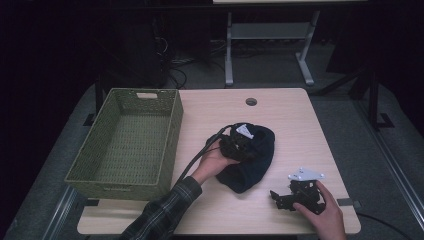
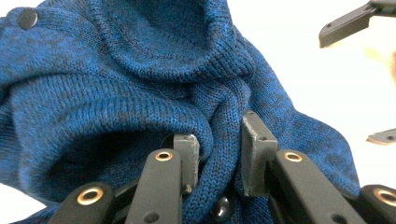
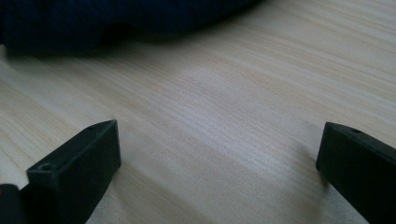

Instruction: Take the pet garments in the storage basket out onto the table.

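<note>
- Left claw (image 2: 218, 154): jaws drawn in and pinching a raised fold of the blue knitted garment (image 2: 121, 88); in the left claw's own view the pads (image 2: 256, 144) press the ridge of knit from both sides.
- Seen from above, the left claw (image 1: 239, 145) sits on top of the garment (image 1: 252, 167), which lies bunched in a heap near the middle of the counter (image 1: 290, 120).
- Right claw (image 3: 217, 163): jaws spread wide, nothing between them, resting low over bare wood. The garment's edge (image 3: 93, 23) lies ahead of it, apart. From above, the right claw (image 1: 280, 197) sits near the counter's front edge, to the right of the left claw.
- Handling, judged: the knit is soft, limp and light, not fragile. It will sag and trail from any single grip, and a thin fold may slip free. A thick gathered ridge, as now taken, looks the soundest hold; a second hold on the hanging end would steady it.
- Two dark buttons (image 2: 27, 18) show on the fabric; they could snag.
- Container: a green woven basket (image 1: 172, 125) stands to the left of the left claw, well apart from it. Its interior holds nothing visible.
</note>
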The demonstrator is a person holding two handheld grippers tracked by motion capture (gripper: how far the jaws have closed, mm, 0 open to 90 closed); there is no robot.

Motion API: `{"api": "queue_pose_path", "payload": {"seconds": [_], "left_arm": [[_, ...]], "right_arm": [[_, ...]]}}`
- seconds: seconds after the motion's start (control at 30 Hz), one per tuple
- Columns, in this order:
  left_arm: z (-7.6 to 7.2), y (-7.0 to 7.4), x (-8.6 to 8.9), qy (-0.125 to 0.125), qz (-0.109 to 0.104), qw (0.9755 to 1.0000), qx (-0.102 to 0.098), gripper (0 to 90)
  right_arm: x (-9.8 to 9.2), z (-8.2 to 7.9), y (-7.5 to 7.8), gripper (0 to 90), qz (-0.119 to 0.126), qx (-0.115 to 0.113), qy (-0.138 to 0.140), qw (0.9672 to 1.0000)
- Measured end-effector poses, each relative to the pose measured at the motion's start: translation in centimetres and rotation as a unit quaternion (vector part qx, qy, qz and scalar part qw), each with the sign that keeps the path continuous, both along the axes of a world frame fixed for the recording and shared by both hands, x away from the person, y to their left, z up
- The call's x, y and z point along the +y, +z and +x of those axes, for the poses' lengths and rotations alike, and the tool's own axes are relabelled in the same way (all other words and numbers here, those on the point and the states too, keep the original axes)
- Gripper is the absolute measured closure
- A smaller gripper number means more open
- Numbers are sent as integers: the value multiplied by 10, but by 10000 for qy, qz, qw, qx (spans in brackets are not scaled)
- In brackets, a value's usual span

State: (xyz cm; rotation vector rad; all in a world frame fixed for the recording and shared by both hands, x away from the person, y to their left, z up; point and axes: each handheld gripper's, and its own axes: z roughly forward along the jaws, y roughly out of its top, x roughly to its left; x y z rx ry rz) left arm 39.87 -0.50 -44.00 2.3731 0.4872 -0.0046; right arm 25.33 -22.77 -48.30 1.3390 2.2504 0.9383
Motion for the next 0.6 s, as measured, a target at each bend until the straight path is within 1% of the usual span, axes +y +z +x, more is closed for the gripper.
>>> {"api": "queue_pose_path", "payload": {"seconds": [0.1, 0.13, 0.2, 0.27, 0.3, 0.37, 0.47, 0.53, 0.6], "left_arm": [[1, -8, -4, 12, 55, 10000, 63, 708], [2, -10, -5, -16, 115, 9999, 76, 705], [2, -13, -5, 39, 49, 9999, 132, 699], [3, -13, -5, 67, 26, 9998, 175, 679], [3, -12, -5, 56, 23, 9998, 181, 658], [4, -12, -4, 73, -37, 9996, 254, 598], [5, -7, -1, 93, -122, 9996, 246, 513], [6, -3, 2, 140, -255, 9992, 280, 450], [7, 1, 6, 139, -343, 9989, 298, 398]], "right_arm": [[0, 0, 0, 0, 1, 0, 1, 10000], [0, 0, 0, 0, -1, -1, 1, 10000], [0, 0, 0, 0, 2, -1, 0, 10000], [0, 0, 0, 0, 4, 2, -3, 10000], [0, 0, 0, 0, 2, 1, -1, 10000], [0, 0, 0, 0, 1, 0, 0, 10000], [0, 0, 0, 0, 3, 5, 1, 10000], [0, 0, 0, 0, 1, 2, 2, 10000], [0, 0, 0, 0, 4, 8, 1, 10000]]}}
